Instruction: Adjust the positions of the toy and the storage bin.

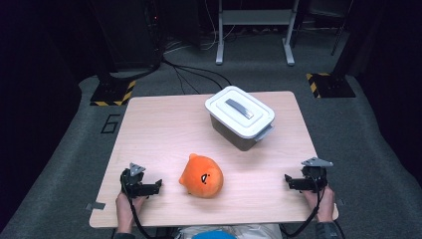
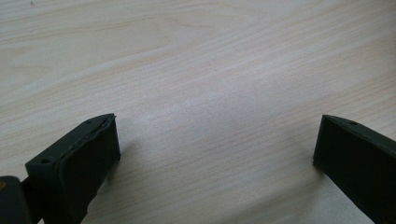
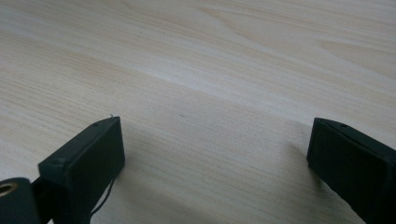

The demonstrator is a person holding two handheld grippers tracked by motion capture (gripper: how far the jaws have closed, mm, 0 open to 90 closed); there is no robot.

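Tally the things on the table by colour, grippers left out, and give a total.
Orange: 1, the round orange plush toy
White and grey: 1, the lidded white plastic box with a grey handle
Total: 2

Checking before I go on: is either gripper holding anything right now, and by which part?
Nothing is held. The left gripper and right gripper both have open jaws over bare table, apart from the orange plush toy.

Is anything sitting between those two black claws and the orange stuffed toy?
Nothing visible. Bare light wooden table lies between the open left gripper and the round orange plush toy, and between the open right gripper and it. The lidded grey plastic box stands farther back.
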